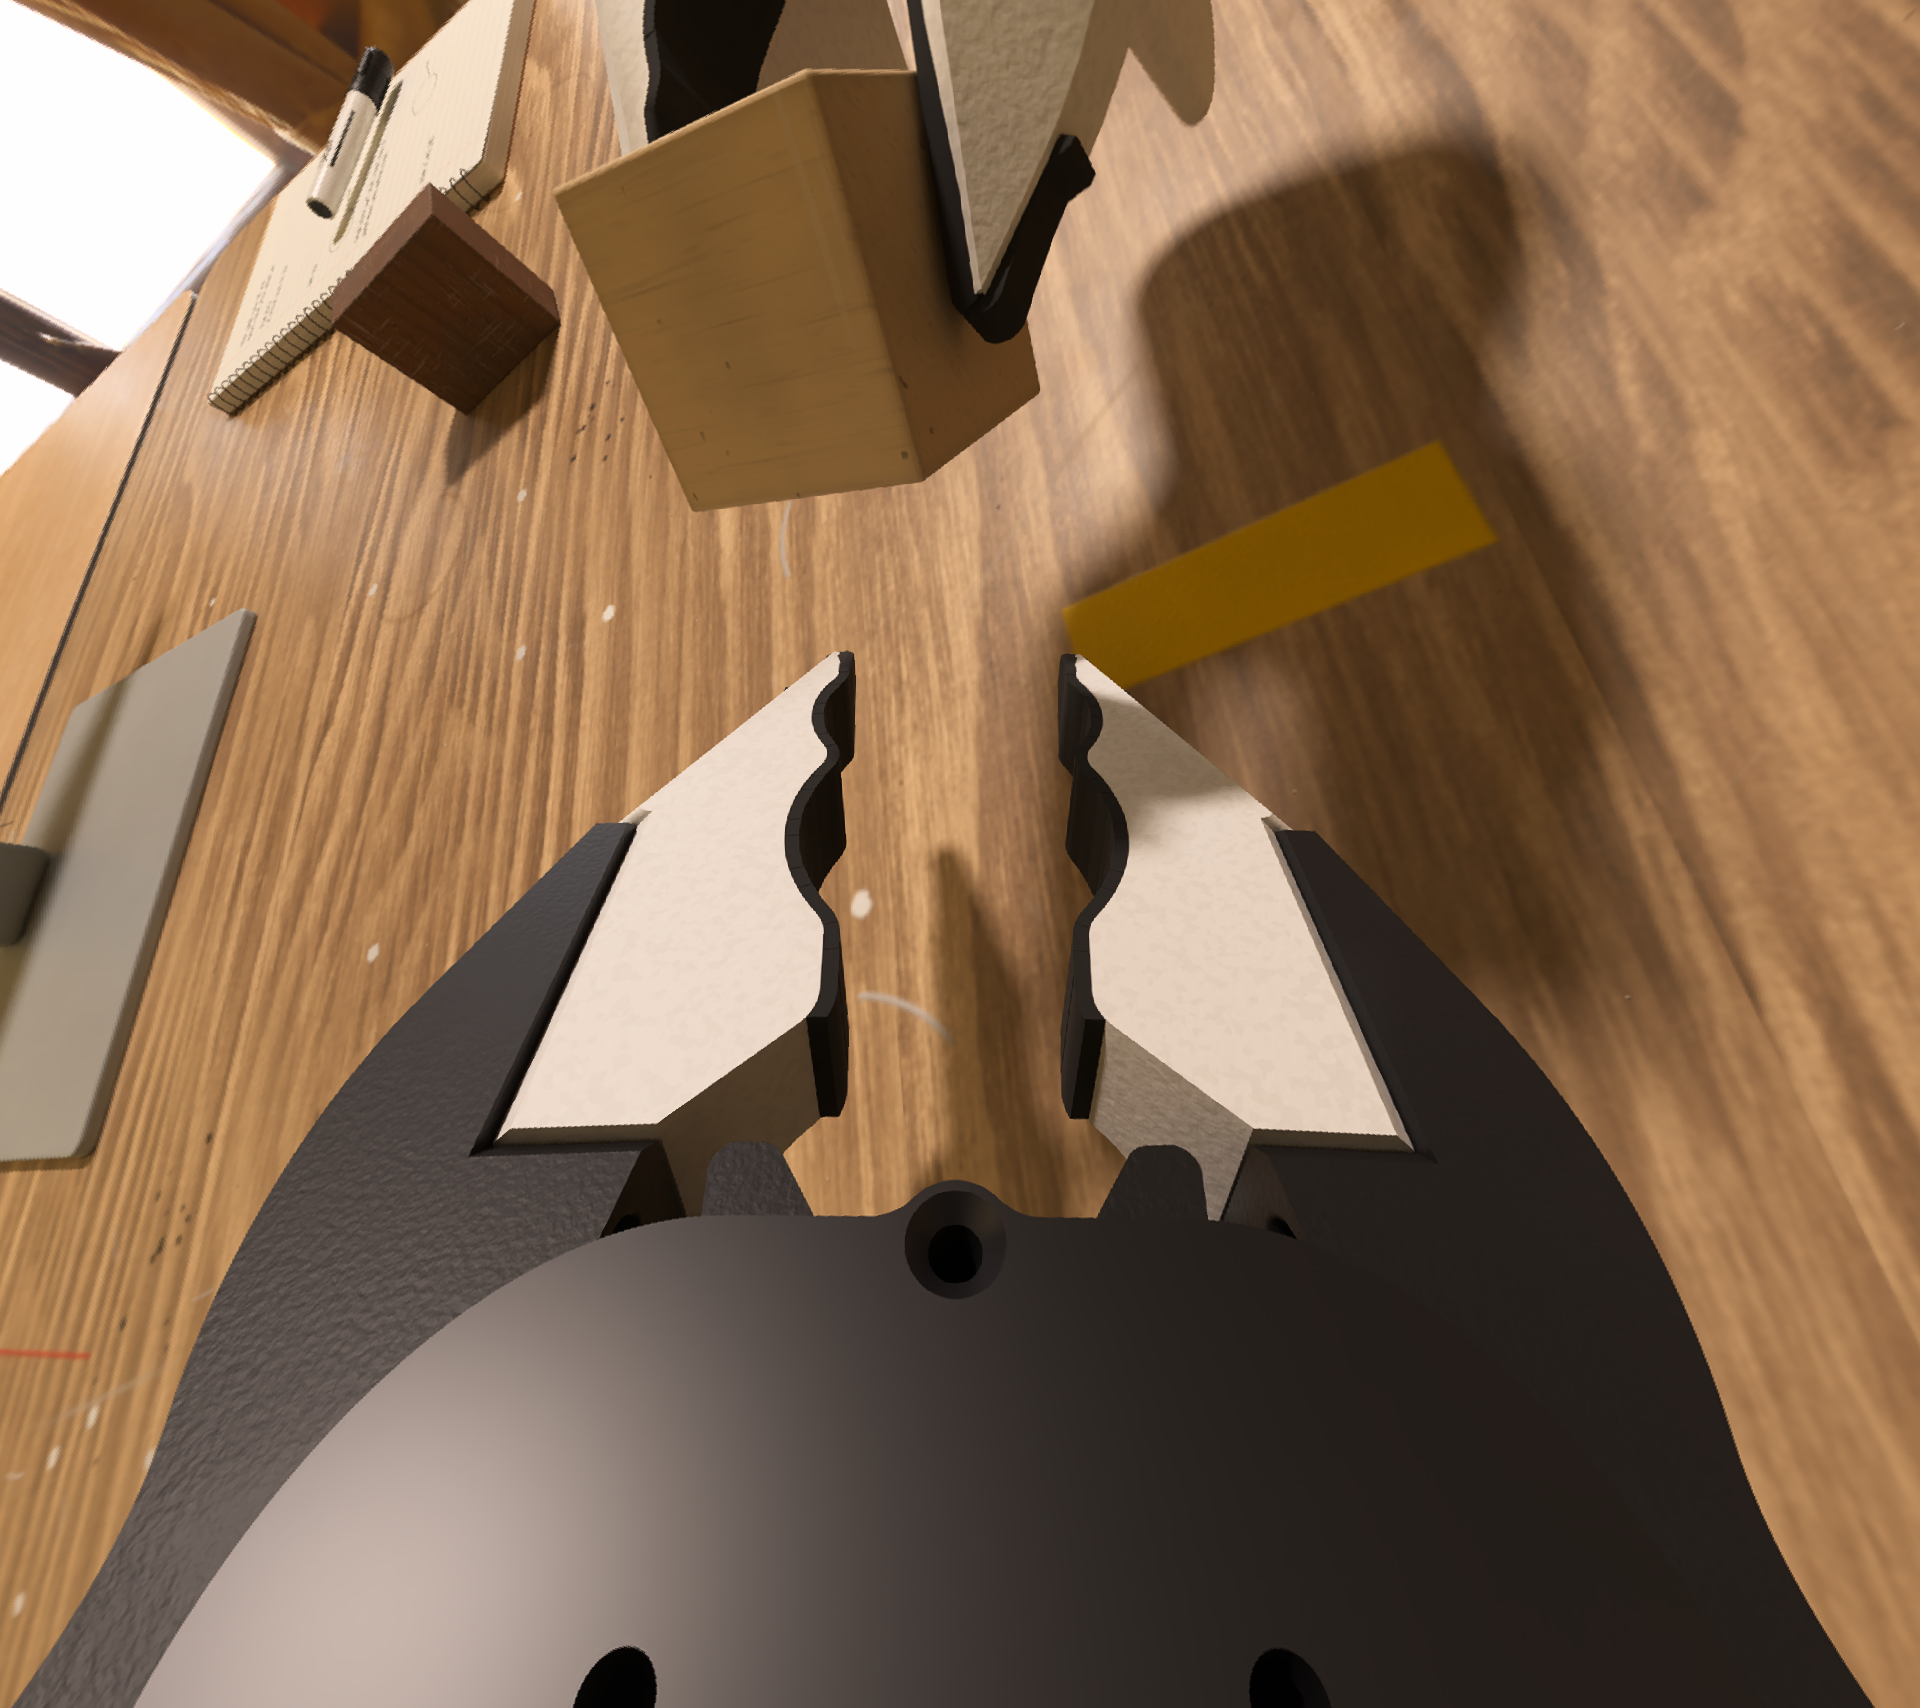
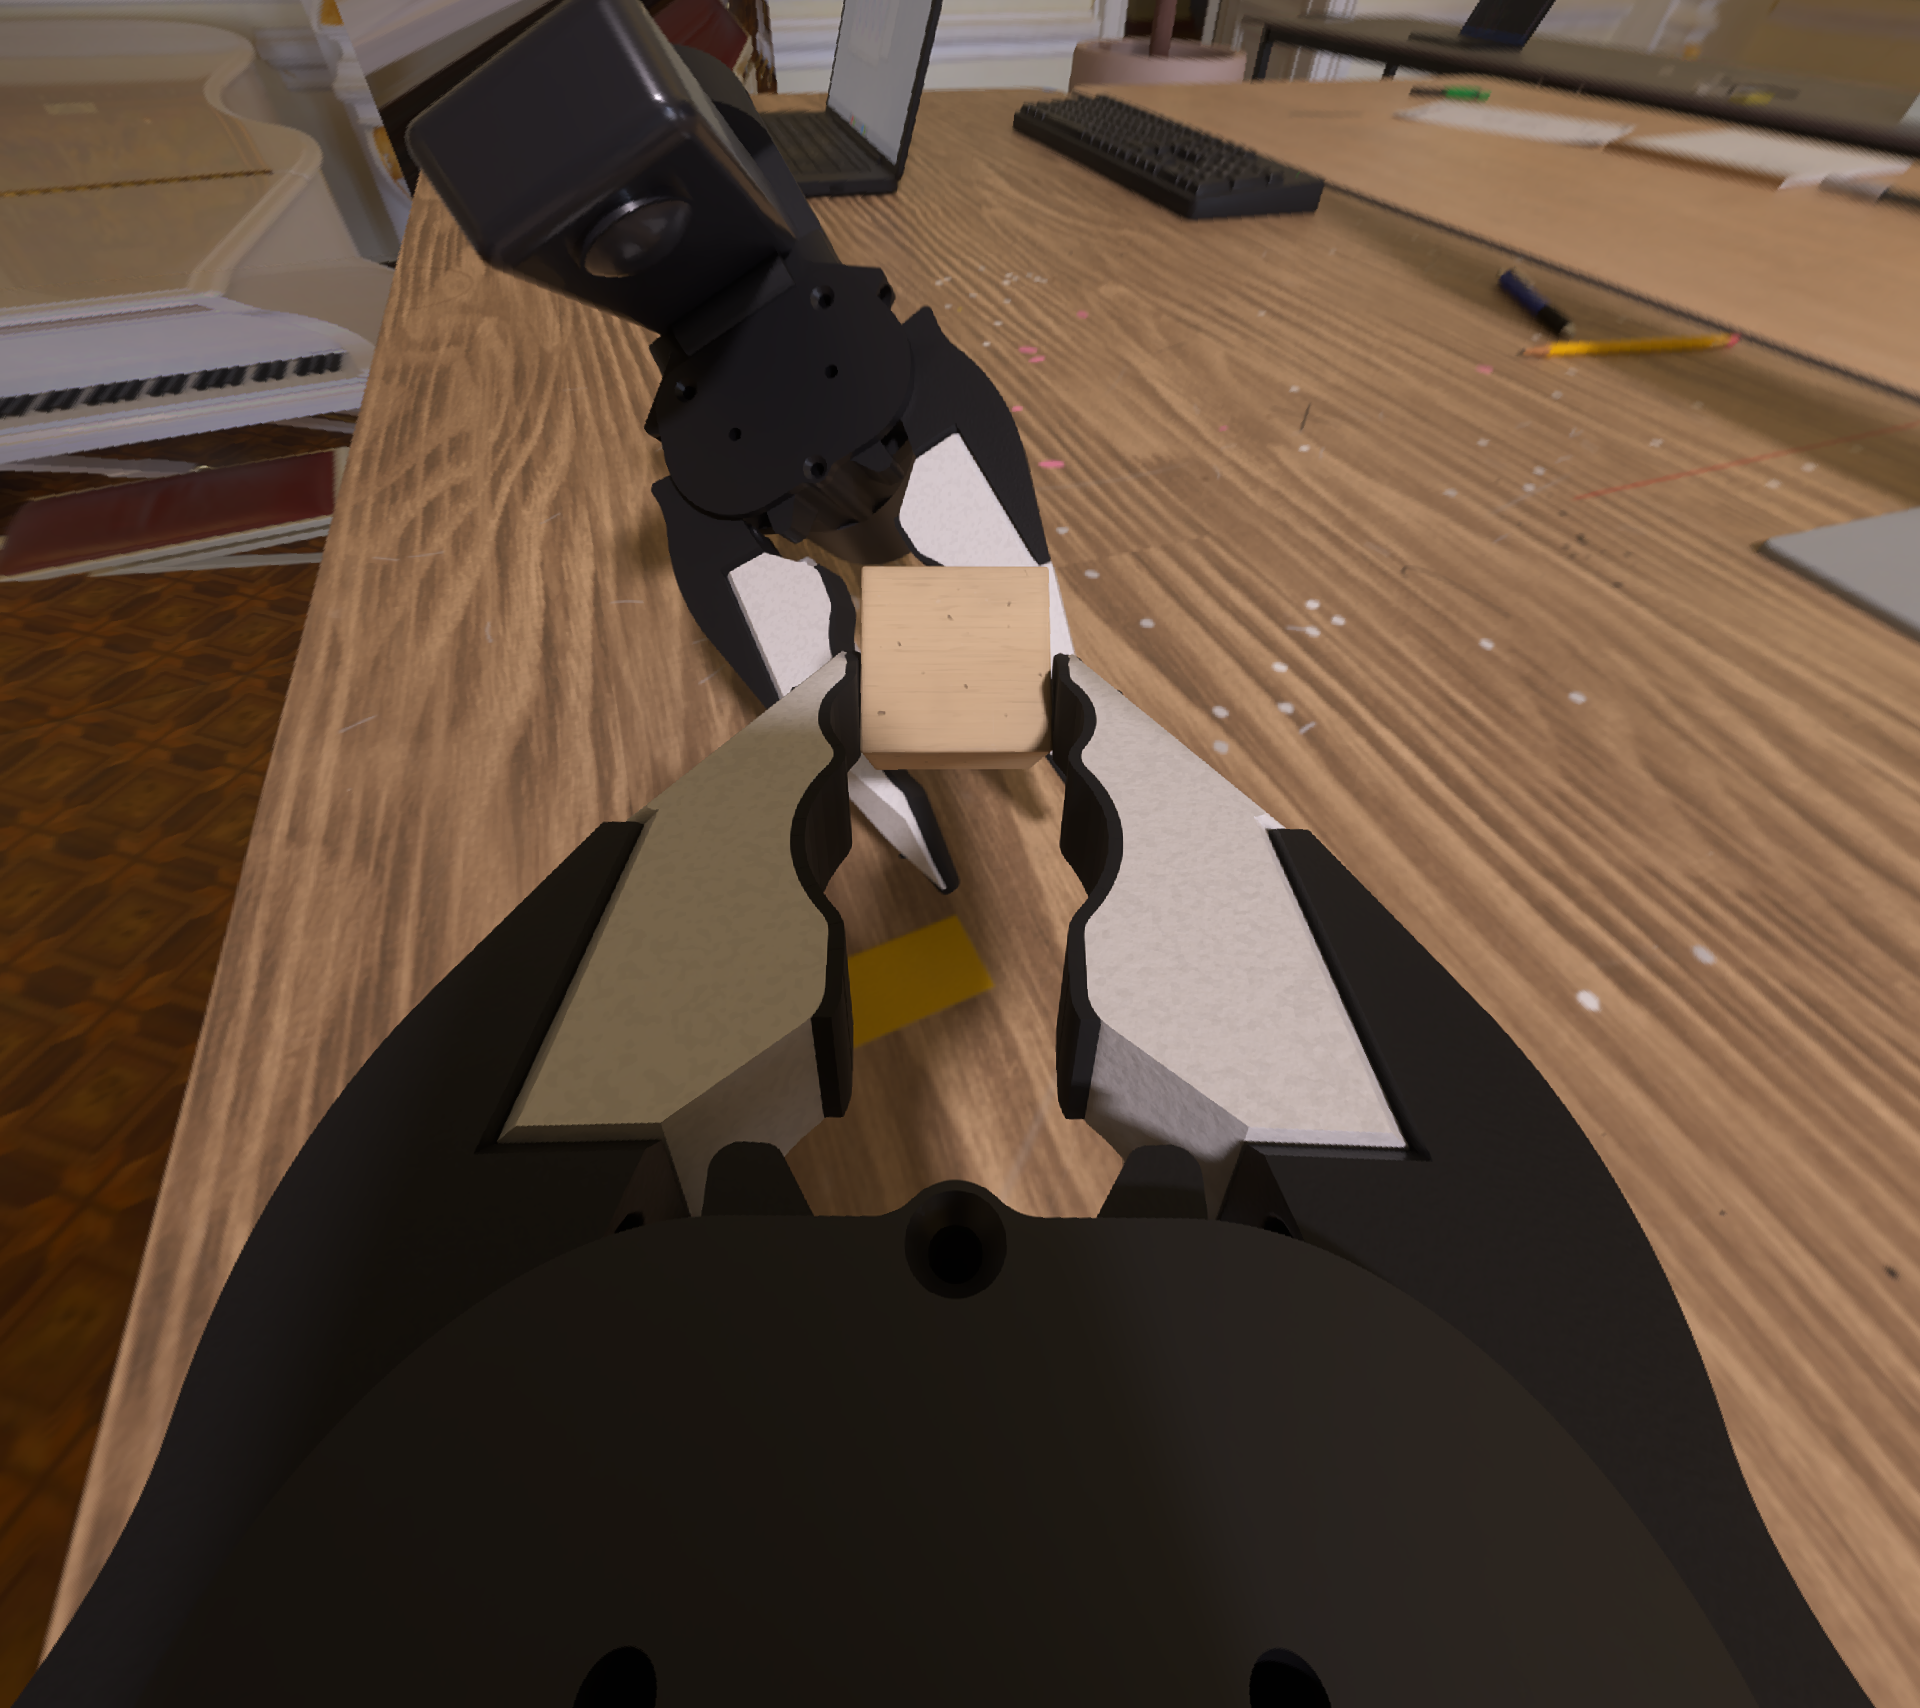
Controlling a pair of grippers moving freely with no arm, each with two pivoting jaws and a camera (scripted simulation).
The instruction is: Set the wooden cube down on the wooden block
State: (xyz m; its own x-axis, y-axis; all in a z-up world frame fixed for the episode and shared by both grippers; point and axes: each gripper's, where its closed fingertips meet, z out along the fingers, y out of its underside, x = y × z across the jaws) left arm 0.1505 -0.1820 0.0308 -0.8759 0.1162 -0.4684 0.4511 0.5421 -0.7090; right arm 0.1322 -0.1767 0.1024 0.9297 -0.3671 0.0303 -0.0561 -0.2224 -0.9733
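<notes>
left wrist view shows the desk [image 1: 1351, 48] running wide and bare to my right, with its long edge off to the left in the right wrist view. ahead and left of my left gripper [image 1: 956, 671], whose fingers stand apart on nothing, the notebook [image 1: 457, 89] lies under a corner of the dark wooden block [image 1: 447, 297]. my right gripper [image 2: 956, 671] pinches the pale wooden cube [image 2: 954, 671] at its tips, clear above the desk. lifting looks done; carrying over to the block and setting down remain, i judge. a yellow strip [image 1: 1278, 562] lies flat just below the cube, no obstacle.
</notes>
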